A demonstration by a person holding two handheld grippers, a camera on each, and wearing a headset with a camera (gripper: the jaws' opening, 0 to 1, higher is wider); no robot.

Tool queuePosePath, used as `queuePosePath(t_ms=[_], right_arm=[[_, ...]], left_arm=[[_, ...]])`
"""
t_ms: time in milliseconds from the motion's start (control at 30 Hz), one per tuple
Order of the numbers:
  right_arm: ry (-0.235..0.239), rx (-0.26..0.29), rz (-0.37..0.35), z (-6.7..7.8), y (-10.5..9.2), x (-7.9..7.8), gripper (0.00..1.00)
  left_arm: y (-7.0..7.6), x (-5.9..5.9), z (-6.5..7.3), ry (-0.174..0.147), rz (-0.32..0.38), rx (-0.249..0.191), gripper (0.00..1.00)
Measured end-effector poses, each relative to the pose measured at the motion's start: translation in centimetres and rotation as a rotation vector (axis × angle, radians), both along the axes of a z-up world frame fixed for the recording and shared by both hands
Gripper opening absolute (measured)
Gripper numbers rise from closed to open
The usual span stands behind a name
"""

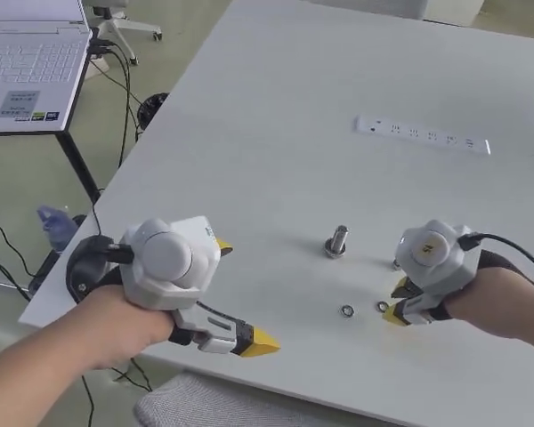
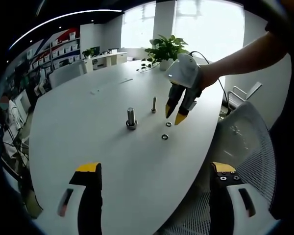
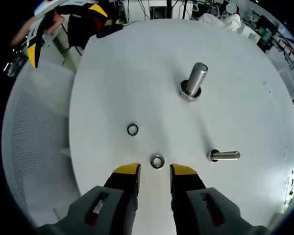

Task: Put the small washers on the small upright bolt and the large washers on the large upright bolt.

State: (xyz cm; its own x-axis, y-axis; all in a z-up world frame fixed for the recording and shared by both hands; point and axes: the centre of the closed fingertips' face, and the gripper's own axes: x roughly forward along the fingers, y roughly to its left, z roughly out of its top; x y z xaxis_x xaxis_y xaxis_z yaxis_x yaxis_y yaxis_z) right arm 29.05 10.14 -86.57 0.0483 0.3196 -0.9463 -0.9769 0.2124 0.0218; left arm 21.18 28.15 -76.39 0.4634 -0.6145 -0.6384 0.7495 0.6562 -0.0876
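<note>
The large upright bolt (image 1: 336,240) (image 2: 131,119) (image 3: 195,81) stands mid-table on a wider base. Beside it is the small upright bolt (image 2: 154,104) (image 3: 224,155). Two washers lie loose on the table: one (image 1: 347,310) (image 2: 164,136) (image 3: 133,129) farther out, the other (image 1: 382,307) (image 2: 168,124) (image 3: 157,161) just ahead of my right gripper (image 1: 397,301) (image 2: 178,115) (image 3: 155,171). That gripper is open with a narrow gap, tips pointing down close to the table. My left gripper (image 1: 242,294) (image 2: 156,169) is open wide over the near table edge, holding nothing.
A white power strip (image 1: 423,135) lies at the far side of the white table (image 1: 276,133). A laptop (image 1: 31,62) sits on a stand to the left, with cables below. A mesh chair (image 2: 245,132) stands by the near edge. A plant (image 2: 166,49) is at the far end.
</note>
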Motion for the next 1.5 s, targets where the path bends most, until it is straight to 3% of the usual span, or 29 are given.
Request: queuePosePath(t_ms=[567,1133,1500], right_arm=[[-0.006,-0.019,-0.004,-1.2,0.0,0.3,0.25],[-0.028,-0.026,-0.012,-1.1,0.0,0.3,0.24],[-0.037,-0.016,-0.025,-1.2,0.1,0.4,0.2]], left_arm=[[0.1,0.2,0.1,-0.003,0.003,0.002,0.9],[-0.2,-0.3,0.2,0.003,-0.005,0.006,0.89],[-0.4,-0.2,0.6,-0.013,-0.003,0.001,0.89]])
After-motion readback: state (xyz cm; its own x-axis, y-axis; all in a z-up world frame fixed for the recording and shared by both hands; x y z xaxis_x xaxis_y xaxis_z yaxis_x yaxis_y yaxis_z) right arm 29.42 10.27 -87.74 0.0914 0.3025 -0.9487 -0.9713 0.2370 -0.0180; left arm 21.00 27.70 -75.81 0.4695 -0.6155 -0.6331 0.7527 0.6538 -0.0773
